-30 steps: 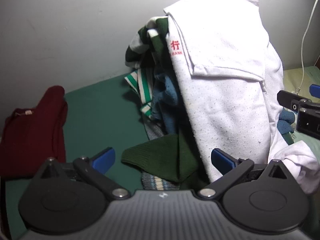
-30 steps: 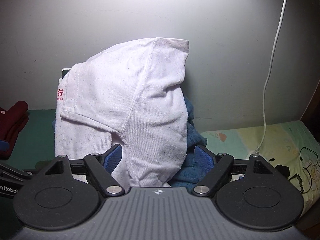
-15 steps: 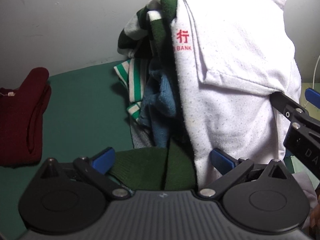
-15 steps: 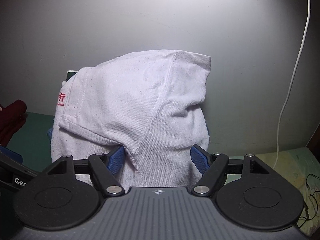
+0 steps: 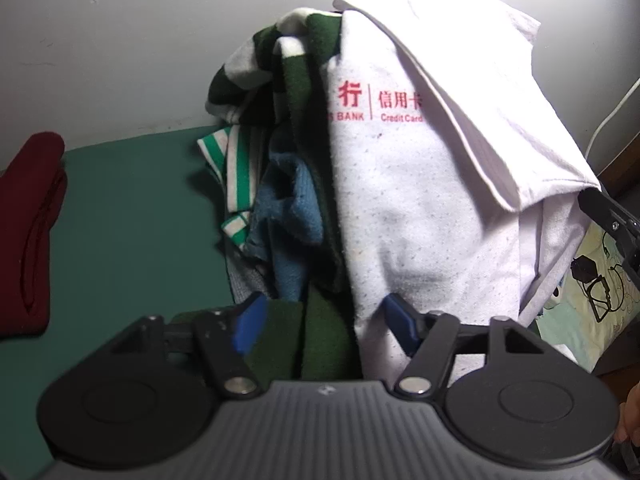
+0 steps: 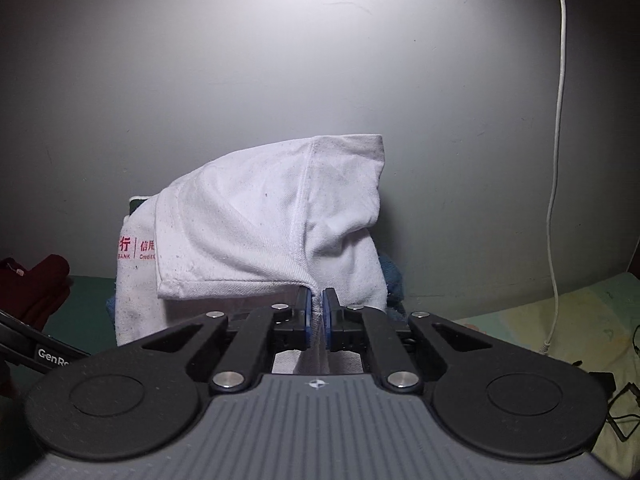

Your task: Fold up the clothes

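White shirt: white shirt draped over the top of a tall heap, centre to upper right of the left wrist frame; red bank lettering on its left face. In the right wrist frame it fills the centre, a seam running down to the pads.
Heap under it: green-striped garment, blue knit, dark green cloth at the lower centre.
Right gripper: right gripper pinched nearly closed on a fold of the shirt, where the seam meets the hem, lower centre of its frame.
Left gripper: left gripper spread wide, nothing between its pads; the right-hand pad sits against the shirt's lower edge, the left-hand one over the dark green cloth.
Key relation: shirt lies straight ahead of both grippers and above them; its long axis runs top to bottom of the frame. The right gripper is on it, the left just short of its lower edge.
Elsewhere: maroon garment lies flat on the green surface, far left, well apart from the heap.
Judgement: a lift off the heap likely needs a second hold low on the left side.
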### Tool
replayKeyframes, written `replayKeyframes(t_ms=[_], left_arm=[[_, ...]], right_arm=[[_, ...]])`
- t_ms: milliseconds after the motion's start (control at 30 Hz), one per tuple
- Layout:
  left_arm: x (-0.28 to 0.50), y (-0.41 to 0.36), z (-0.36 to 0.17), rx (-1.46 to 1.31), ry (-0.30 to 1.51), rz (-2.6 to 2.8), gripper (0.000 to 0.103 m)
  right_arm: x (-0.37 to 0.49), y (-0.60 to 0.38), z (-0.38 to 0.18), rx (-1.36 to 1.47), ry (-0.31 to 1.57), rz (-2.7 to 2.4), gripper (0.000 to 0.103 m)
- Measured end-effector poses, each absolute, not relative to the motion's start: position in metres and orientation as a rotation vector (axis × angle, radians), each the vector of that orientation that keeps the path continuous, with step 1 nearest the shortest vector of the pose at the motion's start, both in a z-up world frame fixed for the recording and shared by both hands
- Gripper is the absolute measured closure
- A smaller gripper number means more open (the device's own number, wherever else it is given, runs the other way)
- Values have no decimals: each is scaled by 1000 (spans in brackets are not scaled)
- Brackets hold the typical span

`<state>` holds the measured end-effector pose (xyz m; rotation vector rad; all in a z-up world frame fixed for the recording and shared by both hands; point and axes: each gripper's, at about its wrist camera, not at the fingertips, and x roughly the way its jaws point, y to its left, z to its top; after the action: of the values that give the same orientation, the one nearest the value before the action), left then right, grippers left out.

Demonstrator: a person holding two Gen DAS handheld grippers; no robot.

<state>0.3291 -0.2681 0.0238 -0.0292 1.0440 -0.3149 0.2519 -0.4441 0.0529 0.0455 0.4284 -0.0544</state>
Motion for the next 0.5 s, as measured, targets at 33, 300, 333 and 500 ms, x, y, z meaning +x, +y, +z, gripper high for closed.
replayKeyframes(t_ms=[33, 300, 333, 500], left_arm=[[329, -270, 25, -27, 1041, -322, 52], [324, -289, 32, 30, 1009, -357, 72], [324, -289, 32, 36, 1001, -352, 66], [321, -290, 34, 37, 976, -333, 34]], right_arm=[[249, -448, 53, 52, 420, -74, 99], [248, -477, 35, 13, 474, -218, 99], [249, -478, 32, 7, 493, -221, 98], [246, -466, 33, -19, 477, -160, 81]])
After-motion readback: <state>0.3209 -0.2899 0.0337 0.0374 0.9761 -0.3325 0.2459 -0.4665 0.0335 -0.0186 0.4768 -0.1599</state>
